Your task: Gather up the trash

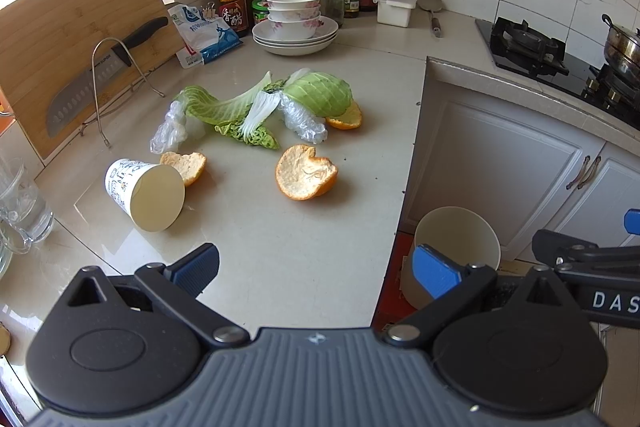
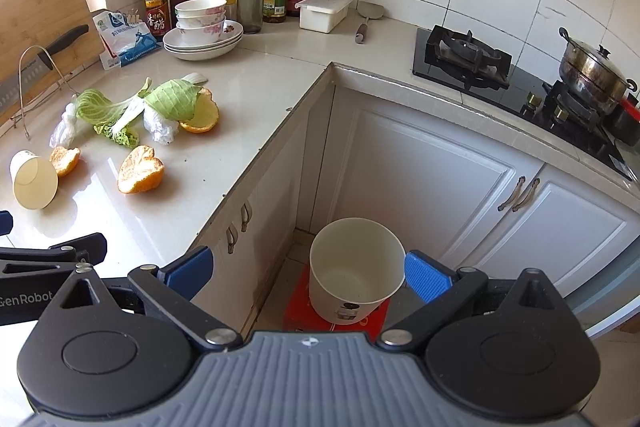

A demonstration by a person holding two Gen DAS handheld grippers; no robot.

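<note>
Beside the bin (image 2: 356,279), both tools, left tool (image 1: 316,275) and right tool (image 2: 308,273), hang apart, empty; next, grasp 1 orange peel (image 1: 306,173).

Glass mug (image 1: 20,207) cut off at left edge.

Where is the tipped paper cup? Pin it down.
The paper cup lies on its side at the near left of the counter in both views, mouth toward the camera, with an orange peel at its right and glass mugs further left.
</note>
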